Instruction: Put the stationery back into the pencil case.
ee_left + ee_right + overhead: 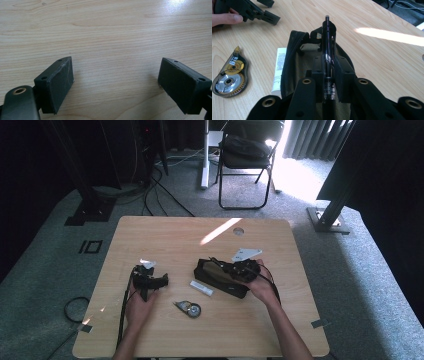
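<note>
Jaws of right gripper (329,80) pinch pen (328,50) over open pouch (294,57); left gripper (116,82) spread, low over table (105,30).

Wooden table (165,232) bears a black pouch (216,279), correction-tape roller (189,309) and, seemingly, an eraser (201,288).

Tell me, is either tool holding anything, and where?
The right gripper clamps a black pen near its lower barrel, above the open pouch. The left gripper holds nothing.
</note>
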`<act>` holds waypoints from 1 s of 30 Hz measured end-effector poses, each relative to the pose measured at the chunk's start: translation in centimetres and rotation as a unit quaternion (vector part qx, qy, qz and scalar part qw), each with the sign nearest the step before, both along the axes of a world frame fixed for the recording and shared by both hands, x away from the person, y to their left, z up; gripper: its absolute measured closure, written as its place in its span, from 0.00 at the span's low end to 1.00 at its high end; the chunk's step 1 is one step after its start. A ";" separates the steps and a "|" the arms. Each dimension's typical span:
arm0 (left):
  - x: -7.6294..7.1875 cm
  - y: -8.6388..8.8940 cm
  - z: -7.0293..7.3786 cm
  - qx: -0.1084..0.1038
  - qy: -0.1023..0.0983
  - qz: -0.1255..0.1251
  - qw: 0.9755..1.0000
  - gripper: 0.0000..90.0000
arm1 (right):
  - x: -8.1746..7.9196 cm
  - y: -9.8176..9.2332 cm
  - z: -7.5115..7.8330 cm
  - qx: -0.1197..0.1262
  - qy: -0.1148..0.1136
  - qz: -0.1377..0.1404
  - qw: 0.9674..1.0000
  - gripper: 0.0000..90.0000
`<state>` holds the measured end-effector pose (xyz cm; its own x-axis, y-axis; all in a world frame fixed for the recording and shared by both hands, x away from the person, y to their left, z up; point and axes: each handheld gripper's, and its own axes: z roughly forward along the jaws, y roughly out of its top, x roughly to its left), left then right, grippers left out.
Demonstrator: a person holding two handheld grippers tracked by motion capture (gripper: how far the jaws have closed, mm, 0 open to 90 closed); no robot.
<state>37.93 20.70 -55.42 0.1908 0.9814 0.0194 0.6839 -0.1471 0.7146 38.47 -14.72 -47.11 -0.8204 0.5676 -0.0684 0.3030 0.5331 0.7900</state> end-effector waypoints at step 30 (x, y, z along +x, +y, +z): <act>0.0 0.0 0.0 0.000 0.000 0.000 1.000 0.15 | 0.3 0.5 -0.9 -0.020 0.016 0.010 1.000 0.88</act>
